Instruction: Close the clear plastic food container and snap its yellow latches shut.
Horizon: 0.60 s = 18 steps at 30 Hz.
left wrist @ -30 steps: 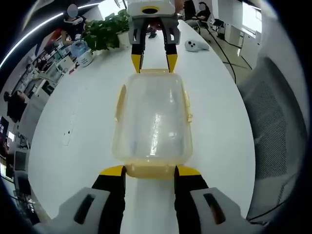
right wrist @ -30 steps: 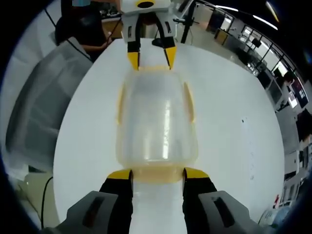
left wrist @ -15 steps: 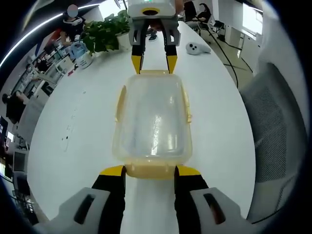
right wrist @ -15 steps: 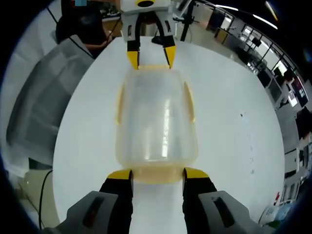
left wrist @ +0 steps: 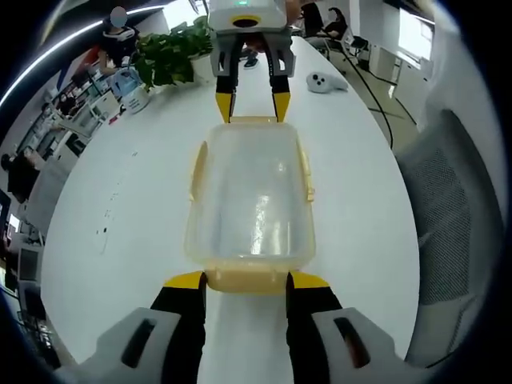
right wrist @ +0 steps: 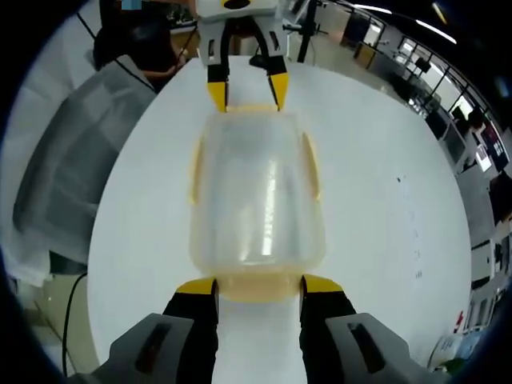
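Note:
A clear plastic container (left wrist: 250, 196) with its lid on lies on the white table (left wrist: 128, 200). Yellow side latches (left wrist: 196, 168) (left wrist: 307, 172) stick out from its long edges. My left gripper (left wrist: 246, 280) is open, its jaws flanking the yellow latch (left wrist: 246, 278) at the near end. At the far end my right gripper (left wrist: 250, 100) straddles the opposite latch. In the right gripper view the same container (right wrist: 256, 192) lies between my open right gripper (right wrist: 258, 286) and the left gripper (right wrist: 244, 92) opposite.
A potted plant (left wrist: 172, 52) and a white controller (left wrist: 324, 80) sit at the far end of the table. A grey mesh chair (left wrist: 448, 208) stands beside the table edge, the same chair (right wrist: 72, 160) in the right gripper view. Office desks and people lie beyond.
Both views have drifted slightly against the background. The grippers and the container keep the same places relative to each other.

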Each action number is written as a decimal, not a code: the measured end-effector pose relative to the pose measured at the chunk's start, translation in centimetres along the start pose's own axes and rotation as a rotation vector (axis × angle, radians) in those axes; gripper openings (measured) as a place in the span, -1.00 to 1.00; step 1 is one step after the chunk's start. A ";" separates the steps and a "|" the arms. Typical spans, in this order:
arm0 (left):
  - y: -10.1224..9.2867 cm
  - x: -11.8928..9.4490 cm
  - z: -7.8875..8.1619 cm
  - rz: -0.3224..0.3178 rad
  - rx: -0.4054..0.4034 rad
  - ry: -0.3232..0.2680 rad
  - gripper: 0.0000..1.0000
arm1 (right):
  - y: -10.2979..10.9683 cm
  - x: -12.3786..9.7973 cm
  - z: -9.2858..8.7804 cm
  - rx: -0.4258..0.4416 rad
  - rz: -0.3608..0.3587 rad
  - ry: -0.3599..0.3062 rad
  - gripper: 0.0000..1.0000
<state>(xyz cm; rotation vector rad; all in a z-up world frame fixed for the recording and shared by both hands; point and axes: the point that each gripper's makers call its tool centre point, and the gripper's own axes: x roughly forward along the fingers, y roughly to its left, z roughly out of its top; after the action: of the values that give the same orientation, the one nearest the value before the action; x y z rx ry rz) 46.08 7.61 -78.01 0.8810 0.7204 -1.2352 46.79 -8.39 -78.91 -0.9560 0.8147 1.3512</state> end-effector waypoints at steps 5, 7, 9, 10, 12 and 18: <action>0.1 0.4 0.1 -0.010 -0.005 -0.002 -0.22 | -0.1 0.1 -0.4 0.009 0.013 0.005 -0.23; 0.1 0.6 0.1 -0.014 -0.005 -0.004 -0.22 | -0.2 0.2 -0.5 0.009 0.016 0.007 -0.23; 0.2 0.7 0.1 -0.016 -0.003 -0.004 -0.22 | -0.2 0.3 -0.7 0.016 0.020 0.008 -0.23; 0.2 0.7 0.1 -0.017 -0.003 -0.004 -0.22 | -0.2 0.4 -0.7 0.015 0.020 0.009 -0.23; 0.1 0.9 0.1 -0.020 -0.004 -0.006 -0.22 | -0.1 0.5 -0.8 0.016 0.024 0.011 -0.23; 0.2 1.4 -0.2 -0.028 -0.014 -0.005 -0.22 | -0.3 0.7 -0.9 0.017 0.038 0.020 -0.23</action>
<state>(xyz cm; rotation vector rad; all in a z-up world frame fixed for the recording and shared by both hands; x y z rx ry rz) 46.58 7.15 -79.30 0.8587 0.7394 -1.2556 47.15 -8.90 -79.85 -0.9469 0.8619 1.3672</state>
